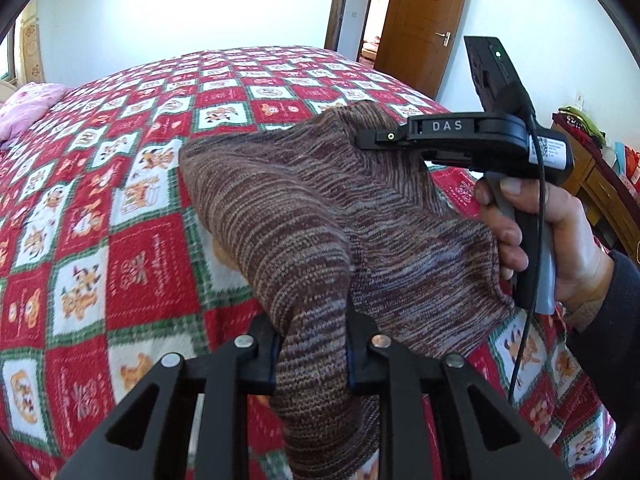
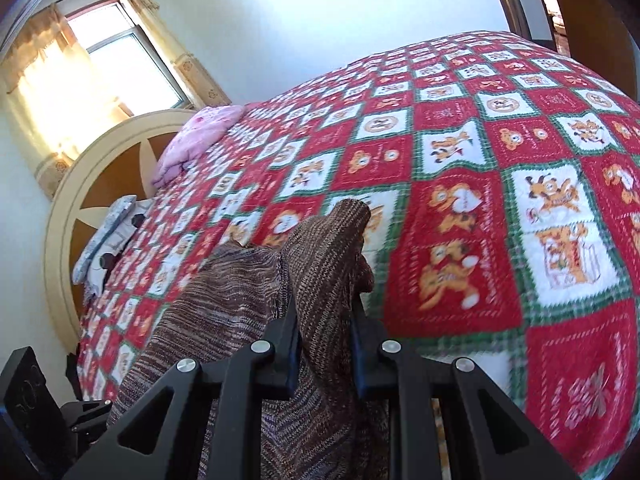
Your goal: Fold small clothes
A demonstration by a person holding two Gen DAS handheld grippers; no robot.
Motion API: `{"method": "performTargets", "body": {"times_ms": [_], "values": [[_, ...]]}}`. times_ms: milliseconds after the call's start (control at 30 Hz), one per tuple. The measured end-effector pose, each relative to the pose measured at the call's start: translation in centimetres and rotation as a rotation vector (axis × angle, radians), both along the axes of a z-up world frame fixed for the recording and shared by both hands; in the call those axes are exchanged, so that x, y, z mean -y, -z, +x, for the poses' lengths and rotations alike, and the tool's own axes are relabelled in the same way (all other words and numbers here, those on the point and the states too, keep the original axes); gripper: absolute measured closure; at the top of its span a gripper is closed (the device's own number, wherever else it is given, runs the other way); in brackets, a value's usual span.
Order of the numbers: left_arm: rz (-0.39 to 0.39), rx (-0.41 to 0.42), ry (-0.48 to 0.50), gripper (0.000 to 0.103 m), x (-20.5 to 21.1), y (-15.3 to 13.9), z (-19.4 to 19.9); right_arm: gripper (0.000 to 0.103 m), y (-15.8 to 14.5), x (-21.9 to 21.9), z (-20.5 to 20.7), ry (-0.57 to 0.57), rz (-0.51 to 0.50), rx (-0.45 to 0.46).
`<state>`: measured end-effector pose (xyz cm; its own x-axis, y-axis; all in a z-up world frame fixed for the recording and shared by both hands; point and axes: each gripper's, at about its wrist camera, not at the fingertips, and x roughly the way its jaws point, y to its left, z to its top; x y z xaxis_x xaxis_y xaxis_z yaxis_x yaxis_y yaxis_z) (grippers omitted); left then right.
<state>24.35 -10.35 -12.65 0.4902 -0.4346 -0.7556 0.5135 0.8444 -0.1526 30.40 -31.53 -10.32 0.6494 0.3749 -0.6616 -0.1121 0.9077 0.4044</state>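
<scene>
A brown striped knit garment (image 1: 304, 216) hangs in the air between both grippers, above the bed. My left gripper (image 1: 312, 344) is shut on one bunched end of it. My right gripper (image 2: 325, 320) is shut on the other end (image 2: 320, 264), which sticks up past the fingers. The right gripper (image 1: 384, 138) also shows in the left wrist view at the right, held in a hand, its tips buried in the knit. The rest of the garment (image 2: 224, 304) drapes down to the left in the right wrist view.
A red, white and green patchwork blanket (image 1: 120, 200) covers the bed (image 2: 500, 184). A pink pillow (image 1: 28, 108) lies at the head end by a round headboard (image 2: 80, 184). A wooden door (image 1: 424, 20) and a cluttered wooden cabinet (image 1: 600, 176) stand to the right.
</scene>
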Motion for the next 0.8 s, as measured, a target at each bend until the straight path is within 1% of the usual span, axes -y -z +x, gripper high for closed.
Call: {"method": "performTargets", "body": {"times_ms": [300,800], "values": [[0.015,0.016,-0.030,0.080,-3.1,-1.0,-2.2,0.082,-0.6,-3.9,-2.8,-0.048,0.027,0.022],[0.014,0.066,-0.104,0.080,-8.8,-3.0,-5.5,0.082,-1.4,-10.6,-5.1,-0.138,0.081,0.049]]}}
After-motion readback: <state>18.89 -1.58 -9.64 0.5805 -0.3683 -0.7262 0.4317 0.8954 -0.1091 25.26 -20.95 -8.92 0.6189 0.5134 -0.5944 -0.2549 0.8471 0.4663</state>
